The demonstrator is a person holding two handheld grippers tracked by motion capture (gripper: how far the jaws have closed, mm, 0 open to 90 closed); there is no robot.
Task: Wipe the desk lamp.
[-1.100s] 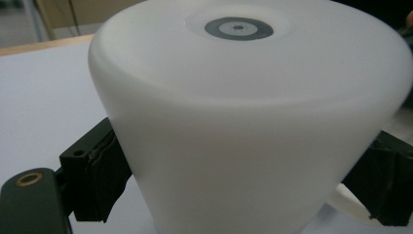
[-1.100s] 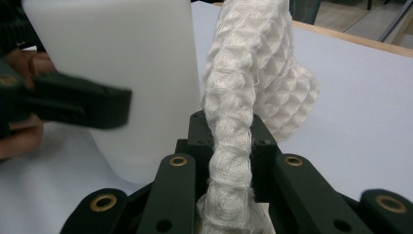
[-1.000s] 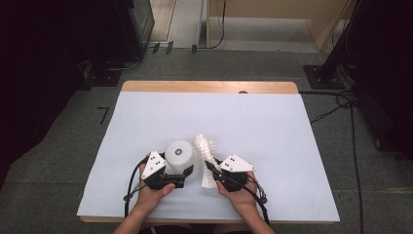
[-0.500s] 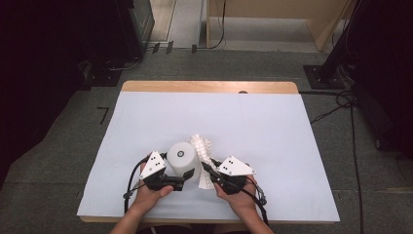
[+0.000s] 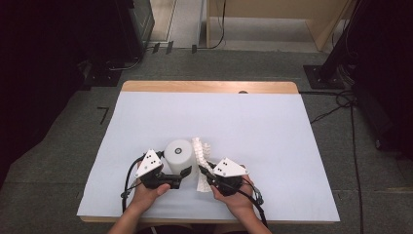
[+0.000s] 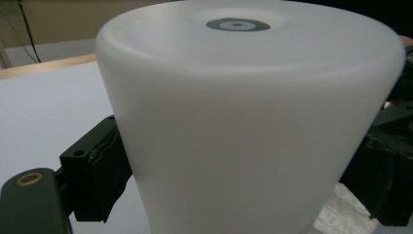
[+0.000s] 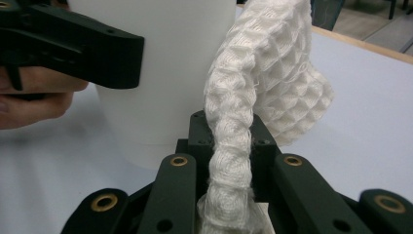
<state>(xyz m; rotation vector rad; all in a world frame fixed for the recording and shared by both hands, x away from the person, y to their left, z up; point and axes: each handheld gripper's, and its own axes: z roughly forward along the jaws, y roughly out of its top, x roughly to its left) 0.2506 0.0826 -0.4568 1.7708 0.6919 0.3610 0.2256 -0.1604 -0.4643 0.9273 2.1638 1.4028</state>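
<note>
— What do you see from the high view?

— My left gripper (image 5: 176, 176) and right gripper (image 5: 210, 174) sit near the front edge of the bench (image 5: 272, 131). A white cup (image 5: 178, 155) stands upside down between them, with a white waffle cloth (image 5: 201, 156) just beside it on its right.

— And along your left gripper?

— The cup (image 6: 243, 126) stands close up, base on top. My fingers (image 6: 95, 170) stand wide apart on either side of its wall, the left one against it; I cannot tell whether the far one touches.

— And along your right gripper?

— My fingers (image 7: 170, 190) are closed on the cloth (image 7: 253, 97), pinching it into a twisted rope that rises and leans against the cup (image 7: 160, 73). My left gripper (image 7: 73, 44) reaches across the cup's side there, my hand (image 7: 34, 100) behind it.
</note>
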